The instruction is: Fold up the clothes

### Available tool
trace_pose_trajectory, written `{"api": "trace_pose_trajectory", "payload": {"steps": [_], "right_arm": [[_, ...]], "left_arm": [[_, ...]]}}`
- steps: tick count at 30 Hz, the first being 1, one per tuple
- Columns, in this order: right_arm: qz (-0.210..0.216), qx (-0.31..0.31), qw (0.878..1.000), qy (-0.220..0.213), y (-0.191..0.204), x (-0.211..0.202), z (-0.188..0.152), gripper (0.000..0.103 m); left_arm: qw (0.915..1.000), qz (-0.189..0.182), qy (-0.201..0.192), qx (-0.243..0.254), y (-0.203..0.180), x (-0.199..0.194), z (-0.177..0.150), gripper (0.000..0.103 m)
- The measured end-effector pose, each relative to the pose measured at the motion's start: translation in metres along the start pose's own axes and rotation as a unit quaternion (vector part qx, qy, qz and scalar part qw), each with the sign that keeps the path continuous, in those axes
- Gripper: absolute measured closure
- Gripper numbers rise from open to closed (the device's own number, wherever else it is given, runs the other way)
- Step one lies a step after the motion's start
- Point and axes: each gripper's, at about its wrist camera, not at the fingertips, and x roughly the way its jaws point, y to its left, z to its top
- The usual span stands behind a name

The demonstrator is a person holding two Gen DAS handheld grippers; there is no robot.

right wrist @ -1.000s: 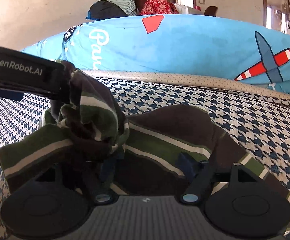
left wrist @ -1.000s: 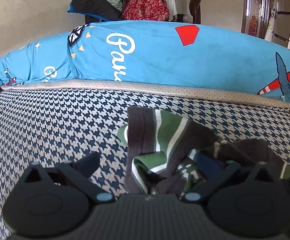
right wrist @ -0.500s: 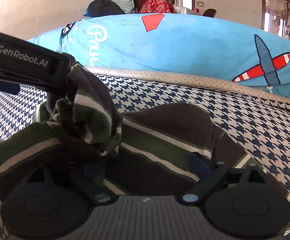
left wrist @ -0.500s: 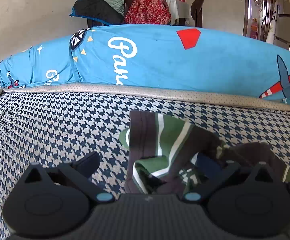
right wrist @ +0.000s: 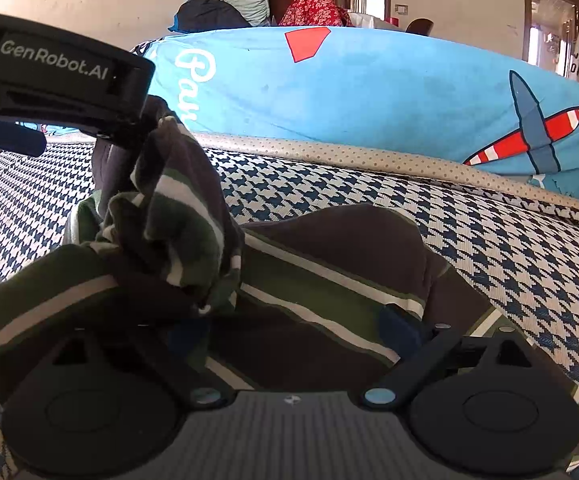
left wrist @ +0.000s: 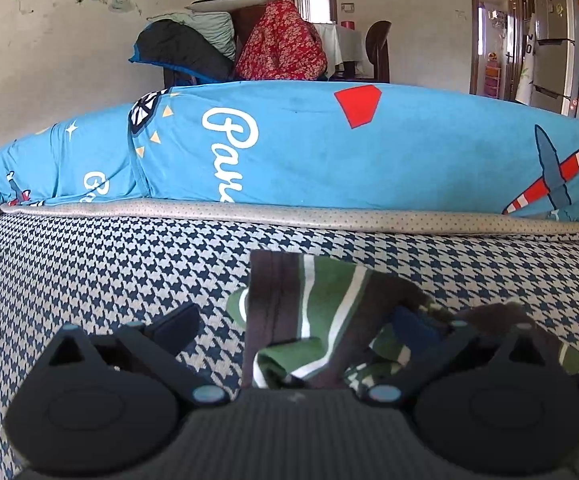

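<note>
A brown, green and white striped garment [left wrist: 317, 312] lies crumpled on the houndstooth mattress [left wrist: 89, 272]. In the left wrist view my left gripper [left wrist: 293, 320] has its jaws wide apart, and the cloth drapes over its right finger [left wrist: 413, 328]. In the right wrist view the garment [right wrist: 329, 264] spreads under my right gripper [right wrist: 293, 332], whose jaws are also wide apart with cloth over the fingers. The left gripper's body [right wrist: 61, 76] shows at upper left there, with a bunch of the garment hanging from it.
A long blue bolster [left wrist: 329, 148] with plane prints lies along the mattress's far edge. Behind it stand piled clothes [left wrist: 281, 44], a chair and a fridge [left wrist: 557, 40]. Bare mattress [right wrist: 509, 248] stretches to the right of the garment.
Both grippers have risen and tilted up a little, so more of the room shows. The bunch of cloth on the left gripper has lifted with it.
</note>
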Motion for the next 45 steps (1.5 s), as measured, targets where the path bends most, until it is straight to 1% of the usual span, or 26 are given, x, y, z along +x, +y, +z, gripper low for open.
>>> {"api": "trace_pose_trajectory", "payload": {"steps": [4, 14, 18, 33, 45], "right_arm": [[0.0, 0.0, 1.0, 0.0, -0.001, 0.0, 0.0, 0.008], [0.0, 0.001, 1.0, -0.001, -0.002, 0.0, -0.001, 0.007], [0.0, 0.001, 1.0, -0.001, -0.002, 0.0, -0.001, 0.007], [-0.001, -0.001, 1.0, 0.0, -0.002, 0.001, 0.0, 0.007], [-0.002, -0.002, 1.0, 0.0, -0.001, -0.001, -0.001, 0.007]], "left_arm": [[1.0, -0.003, -0.005, 0.006, -0.003, 0.0, 0.0, 0.0], [0.9999, 0.003, 0.005, -0.014, 0.007, 0.012, 0.0, 0.0], [0.9999, 0.006, 0.008, -0.004, 0.003, 0.018, -0.001, 0.0], [0.9998, -0.001, 0.021, 0.001, -0.001, 0.04, 0.0, 0.0], [0.9997, 0.001, 0.023, -0.002, -0.002, 0.041, -0.003, 0.0]]}}
